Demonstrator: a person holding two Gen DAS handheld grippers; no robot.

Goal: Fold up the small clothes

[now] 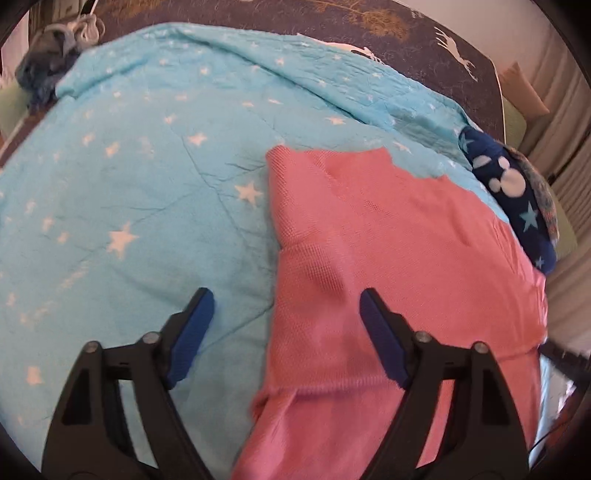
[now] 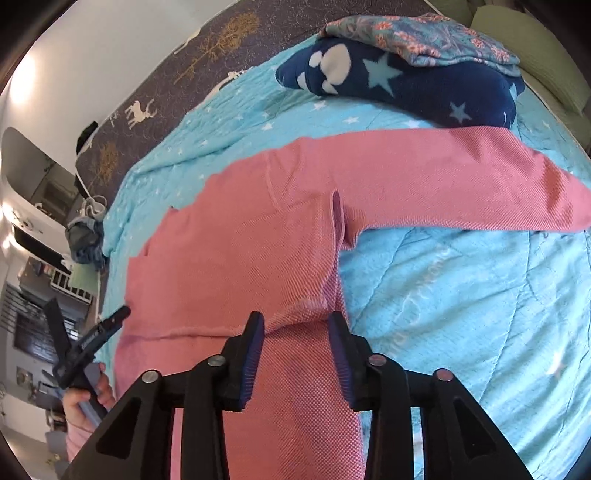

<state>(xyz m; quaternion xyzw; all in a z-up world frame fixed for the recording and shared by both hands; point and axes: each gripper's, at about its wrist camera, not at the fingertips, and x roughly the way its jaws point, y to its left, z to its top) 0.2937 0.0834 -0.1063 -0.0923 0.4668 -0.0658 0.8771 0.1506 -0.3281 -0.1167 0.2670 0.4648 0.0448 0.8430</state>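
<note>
The turquoise quilt (image 1: 129, 192) with white stars is the largest thing, and it covers most of the bed; under it, at the far edge, a dark bedsheet (image 1: 424, 48) with white deer and golden trees shows. No box or basket appears in either view, so the quilt carries everything.

On the quilt lies the pink knit top (image 2: 236, 251), which is the garment to fold. The right wrist view shows it nearly whole, with one sleeve stretched out to the right. The left wrist view shows only one side of it and its straight edge. Beyond the sleeve sits a navy fleece (image 2: 406, 85) with stars, and a floral cloth (image 2: 424, 33) lies on top of it. A grey bundle of clothes (image 1: 48, 62) rests at the far left corner of the quilt.

The right gripper (image 2: 295, 328) has its jaws partly apart, with a raised fold of the pink fabric between them; whether the pads really press it, I cannot tell. The left gripper (image 1: 284, 299) is open and holds nothing: one finger is over the quilt, the other over the pink top. Only the right view shows the hand (image 2: 86, 398) that carries it.
</note>
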